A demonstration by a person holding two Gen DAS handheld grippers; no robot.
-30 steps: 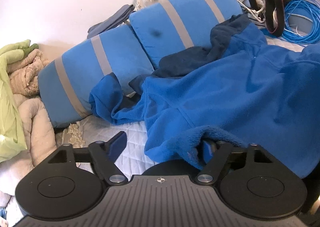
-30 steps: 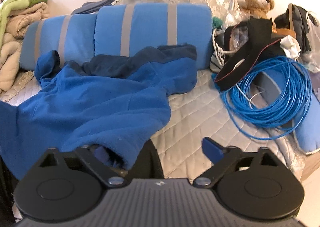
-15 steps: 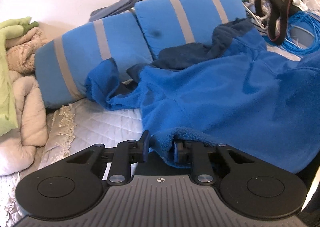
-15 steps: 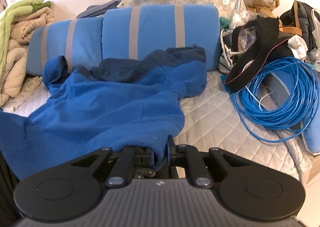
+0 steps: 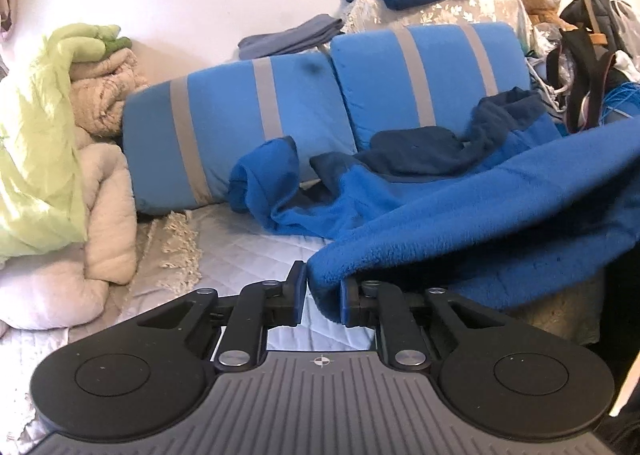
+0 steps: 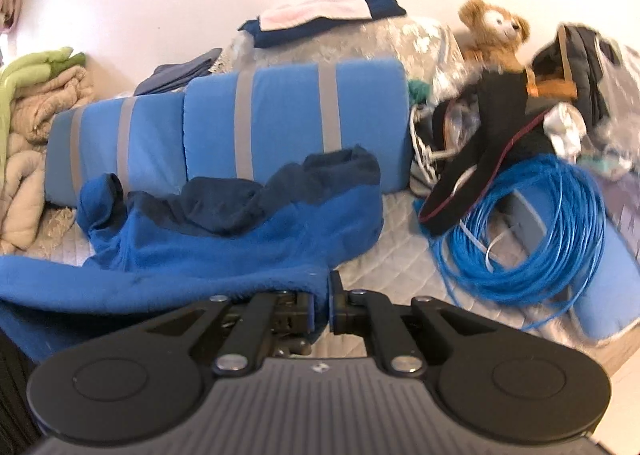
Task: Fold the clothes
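On the quilted white bed [image 5: 256,251], one fuzzy blue fleece [image 5: 460,223] with a darker navy collar, spread out rumpled, near hem lifted. Left tool [image 5: 322,293] pinching a thick fold of that hem; right tool [image 6: 321,305] pressed on the hem's other corner. Behind, two plump blue pillows [image 6: 280,127] with grey stripes (smooth cotton). Off right, one looped coil of blue cable [image 6: 532,231] and one furry teddy bear [image 6: 494,31].

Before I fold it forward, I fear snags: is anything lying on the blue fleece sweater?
Nothing visible lies on the blue fleece sweater; the coiled blue cable sits apart, on its right.
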